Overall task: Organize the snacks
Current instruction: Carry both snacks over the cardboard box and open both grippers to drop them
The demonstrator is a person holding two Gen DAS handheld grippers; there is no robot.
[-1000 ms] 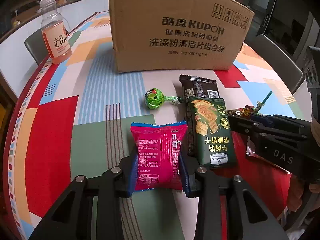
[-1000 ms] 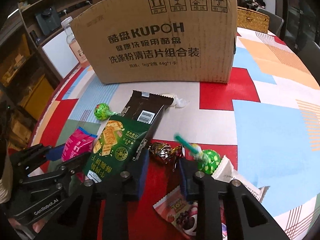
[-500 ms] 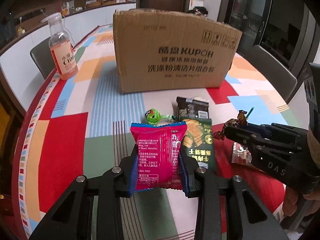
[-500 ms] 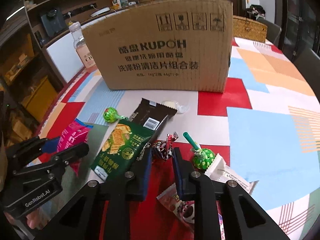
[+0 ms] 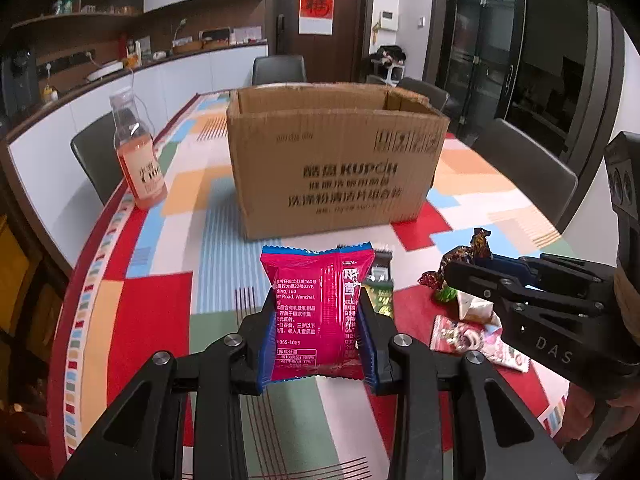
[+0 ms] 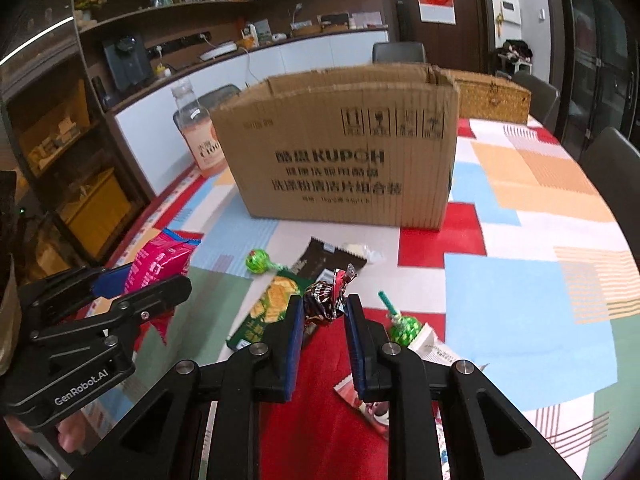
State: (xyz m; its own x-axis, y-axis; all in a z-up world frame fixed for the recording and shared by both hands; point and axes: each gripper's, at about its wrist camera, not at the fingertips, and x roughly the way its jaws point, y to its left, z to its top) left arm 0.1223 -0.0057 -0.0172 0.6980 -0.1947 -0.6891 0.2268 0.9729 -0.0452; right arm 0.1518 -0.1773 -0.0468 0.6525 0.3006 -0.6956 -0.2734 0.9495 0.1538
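My left gripper [image 5: 318,316] is shut on a pink snack packet [image 5: 316,312] and holds it above the table, in front of the open cardboard box [image 5: 336,168]. My right gripper [image 6: 322,312] is shut on a dark foil-wrapped candy [image 6: 324,300], also lifted; it shows in the left wrist view [image 5: 472,248] too. On the table lie a green cracker pack [image 6: 268,312], a dark brown bar [image 6: 320,256], a green lollipop [image 6: 258,261] and a second green lollipop [image 6: 402,326].
A bottle of pink drink [image 5: 138,164] stands left of the box. A wicker basket [image 6: 492,96] sits behind the box. White and pink sachets [image 5: 476,336] lie at the right. Grey chairs surround the patterned table [image 5: 152,312].
Both grippers have risen from the table with their snacks. The right gripper closed on the foil candy and lifted it. The box's open top has come into view.
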